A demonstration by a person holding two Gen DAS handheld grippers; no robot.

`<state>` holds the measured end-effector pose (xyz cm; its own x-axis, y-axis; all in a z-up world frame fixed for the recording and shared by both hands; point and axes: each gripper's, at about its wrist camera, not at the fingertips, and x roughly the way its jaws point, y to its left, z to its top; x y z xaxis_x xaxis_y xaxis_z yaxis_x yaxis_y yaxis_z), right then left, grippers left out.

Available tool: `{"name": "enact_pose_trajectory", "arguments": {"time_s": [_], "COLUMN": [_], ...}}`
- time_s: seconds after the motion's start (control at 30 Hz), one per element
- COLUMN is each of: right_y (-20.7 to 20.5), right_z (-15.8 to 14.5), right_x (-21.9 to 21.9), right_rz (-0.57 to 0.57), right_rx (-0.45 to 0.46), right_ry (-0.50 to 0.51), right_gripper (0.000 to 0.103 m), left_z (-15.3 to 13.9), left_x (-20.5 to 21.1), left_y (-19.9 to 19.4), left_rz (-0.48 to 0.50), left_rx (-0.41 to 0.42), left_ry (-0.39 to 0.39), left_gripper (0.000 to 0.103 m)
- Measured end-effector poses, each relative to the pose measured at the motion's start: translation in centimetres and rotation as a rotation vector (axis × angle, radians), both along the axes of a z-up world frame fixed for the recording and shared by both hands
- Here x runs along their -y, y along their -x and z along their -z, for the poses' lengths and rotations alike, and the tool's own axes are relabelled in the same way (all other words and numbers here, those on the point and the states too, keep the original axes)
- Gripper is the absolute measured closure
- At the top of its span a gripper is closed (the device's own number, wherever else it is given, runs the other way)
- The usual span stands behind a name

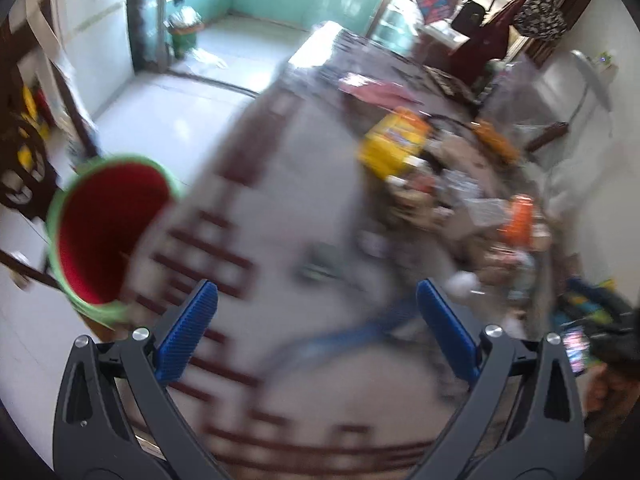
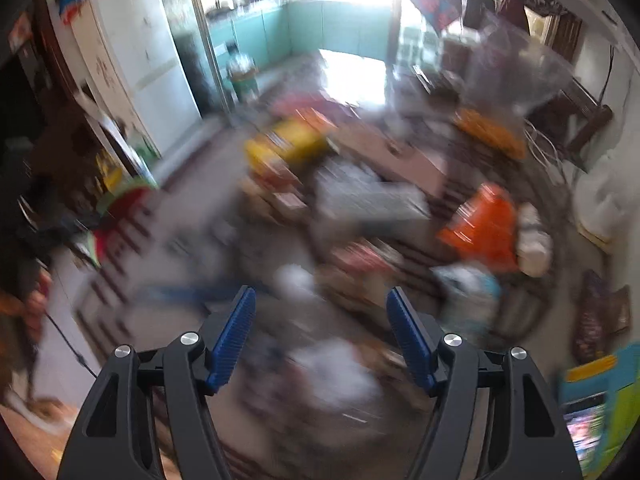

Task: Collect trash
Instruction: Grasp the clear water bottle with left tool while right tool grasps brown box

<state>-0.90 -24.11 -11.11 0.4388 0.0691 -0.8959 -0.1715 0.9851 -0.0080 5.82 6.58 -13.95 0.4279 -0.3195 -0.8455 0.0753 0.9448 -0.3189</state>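
Both views are smeared by motion. My left gripper [image 1: 316, 292] hangs open over a white cloth with dark red stripes [image 1: 280, 208], nothing between its blue pads [image 1: 192, 328]. A green bin with a red inside [image 1: 104, 232] stands at the table's left edge, left of that gripper. A heap of trash lies on the table: a yellow packet [image 1: 394, 144], an orange packet [image 1: 518, 222], white crumpled bits [image 1: 464, 282]. My right gripper [image 2: 320, 300] is open above blurred white scraps [image 2: 332, 372], holding nothing. The yellow packet [image 2: 288, 148], orange packet [image 2: 484, 224] and bin [image 2: 120, 208] show there too.
A white fridge [image 2: 140, 64] and teal cabinets [image 2: 320, 28] stand at the back. A second small green bin [image 1: 184, 34] sits on the tiled floor. A dark wooden chair [image 1: 20, 168] is at the left. A phone screen [image 2: 586, 428] glows at lower right.
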Motion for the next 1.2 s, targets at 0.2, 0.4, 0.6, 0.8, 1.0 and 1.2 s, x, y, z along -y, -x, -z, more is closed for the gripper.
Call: {"name": "enact_pose_trajectory", "arguments": {"time_s": [0.2,0.4,0.6,0.8,1.0,1.2], "right_y": [1.5,1.6,1.2,1.7,3.2,4.1], "right_z": [4.8,8.6,10.3,9.1,4.6,1.2], "right_x": [4.5,4.7,5.0,6.0,8.6,9.7], "right_rz": [-0.067,-0.143,-0.137,-0.067,0.081,0.175], "right_rx": [-0.106,-0.181,-0.181,-0.122,0.013,0.095], "right_ry": [0.104,0.145,0.108,0.048,-0.029,-0.112], "right_gripper": [0.037,0.038,0.056,0.083,0.087,0.087], "left_z": [-0.5,0.2,0.9,2.5,4.7,6.9], "left_x": [7.1,11.7,15.0,17.5,20.7,22.8], "left_y": [2.8,4.5,5.4,5.6,4.8,4.4], "left_rz": [0.007,0.069,0.115,0.132,0.114,0.079], "left_rx": [-0.023,-0.063,-0.097,-0.166,-0.226,-0.289], "left_ry": [0.029,0.019,0.012,0.045,0.046,-0.006], "left_gripper": [0.005,0.005,0.005,0.005,0.005,0.005]}}
